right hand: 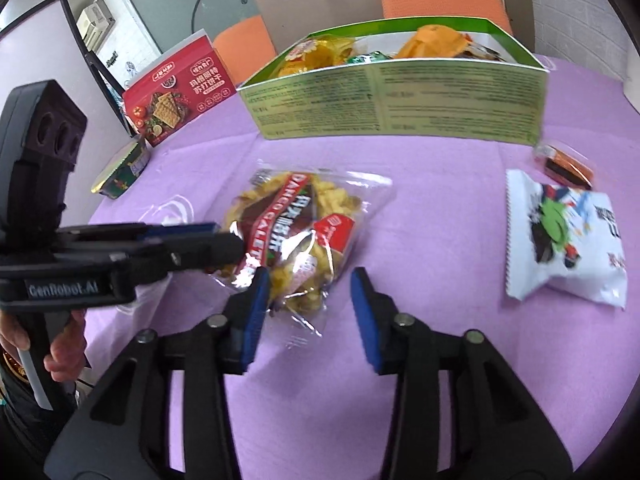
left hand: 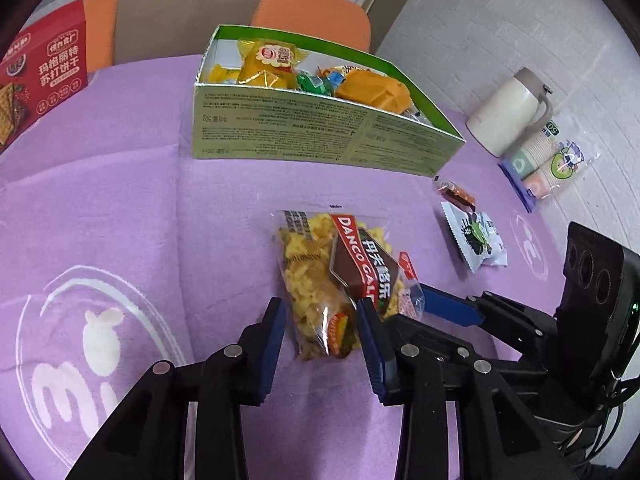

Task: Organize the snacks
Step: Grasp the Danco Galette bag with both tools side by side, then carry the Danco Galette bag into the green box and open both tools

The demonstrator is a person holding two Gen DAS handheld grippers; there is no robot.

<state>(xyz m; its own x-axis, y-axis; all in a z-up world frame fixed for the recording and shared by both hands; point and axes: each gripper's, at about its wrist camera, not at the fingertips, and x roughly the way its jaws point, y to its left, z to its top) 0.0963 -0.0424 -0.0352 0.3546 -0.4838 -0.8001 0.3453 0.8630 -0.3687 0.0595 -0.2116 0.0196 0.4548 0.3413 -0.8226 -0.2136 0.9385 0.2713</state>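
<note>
1. The left gripper [left hand: 320, 304] – black hinged arms with ribbed blue pads – is drawn narrow, and its pads pinch the near end of the clear crinkly plastic bag of yellow crisps with a red-and-brown label [left hand: 320, 264].
2. In the right wrist view a hand [right hand: 60, 352] grips that tool's handle at 8 o'clock.
3. The right gripper [right hand: 310, 274], built the same way, straddles the bag's other near corner. Its left pad touches the film, while its right pad stands clear with cloth showing in the gap, so it holds nothing.
4. The bag lies flat on the soft purple tablecloth [left hand: 120, 200], just ahead of both tools. It is on the near side of the box and does not touch it.
5. At 12 o'clock from the bag stands one open-topped green cardboard box [left hand: 304, 128] with fine print on its wall. It is filled with glossy yellow, orange and green wrapped snacks, too jumbled to count.
6. In the left wrist view, two loose packets lie at 2 o'clock: a white zigzag-edged pouch with a green cartoon [left hand: 476, 240] and a small orange-and-black sachet [left hand: 456, 194] just beyond it.
7. Farther out at 2 o'clock are one cream cylindrical flask [left hand: 508, 112] and one plastic sleeve of paper cups [left hand: 540, 164].
8. At 10 o'clock one red rectangular cracker carton [left hand: 44, 76] stands upright.
9. Beside it in the right wrist view is one round foil-lidded tub [right hand: 120, 172].
</note>
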